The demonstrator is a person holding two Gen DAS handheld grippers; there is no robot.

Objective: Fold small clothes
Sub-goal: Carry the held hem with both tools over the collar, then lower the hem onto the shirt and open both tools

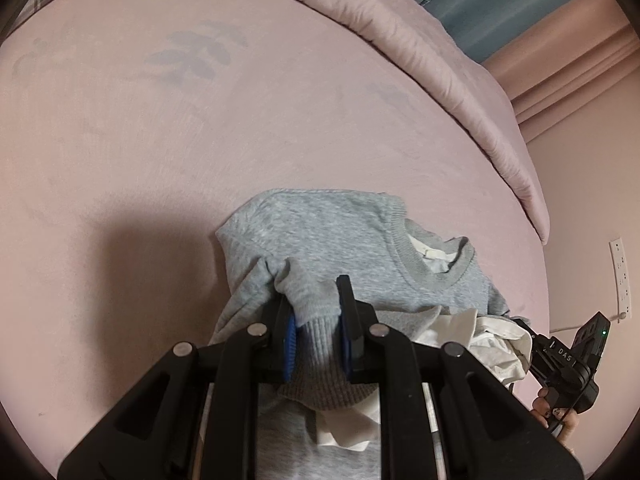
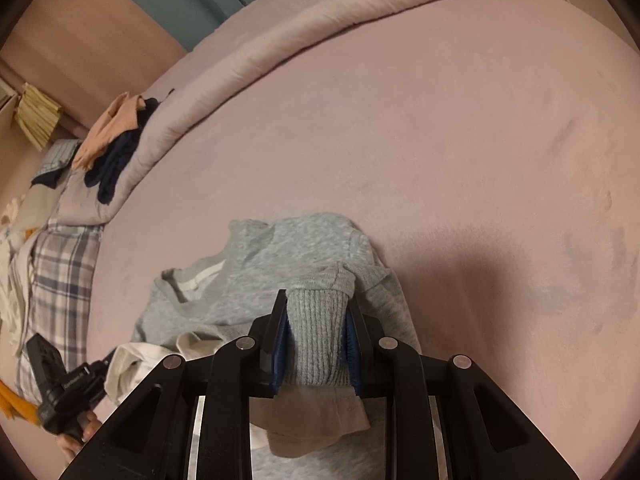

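A small grey sweatshirt (image 1: 320,232) with a white lining lies crumpled on the pink bed sheet (image 1: 160,160), neckline (image 1: 436,268) toward the right. My left gripper (image 1: 316,312) is shut on a ribbed grey cuff (image 1: 316,336), and the sleeve is bunched up just beyond the pads. In the right wrist view the same sweatshirt (image 2: 280,256) lies ahead, and my right gripper (image 2: 318,312) is shut on the other ribbed cuff (image 2: 318,332). Each view shows the other gripper at its edge, held in a hand: the right gripper (image 1: 560,356) and the left gripper (image 2: 60,376).
A rolled pink quilt (image 1: 440,92) runs along the far side of the bed. Loose peach and dark clothes (image 2: 116,148) lie on the quilt's end, beside plaid bedding (image 2: 60,276). A wall socket strip (image 1: 620,276) is on the pink wall.
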